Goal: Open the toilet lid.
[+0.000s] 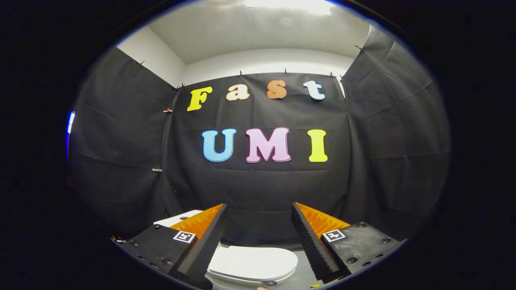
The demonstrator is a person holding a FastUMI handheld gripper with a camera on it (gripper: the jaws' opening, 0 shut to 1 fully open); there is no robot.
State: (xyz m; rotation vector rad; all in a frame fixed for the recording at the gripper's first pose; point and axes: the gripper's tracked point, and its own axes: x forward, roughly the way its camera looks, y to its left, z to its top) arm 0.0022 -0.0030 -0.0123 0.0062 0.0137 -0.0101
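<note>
A white toilet stands low against the black cloth wall, below and beyond my fingers. Its lid lies flat and closed, seen between the two fingers. A white slab of the tank top peeks out behind the left finger. My gripper hovers well above the lid, fingers spread wide apart, with nothing between them. The right finger shows its ridged black pad and orange back.
Black cloth walls close the booth on the left, back and right. A strip of grey floor shows to the right of the toilet. White wall and ceiling rise above the cloth.
</note>
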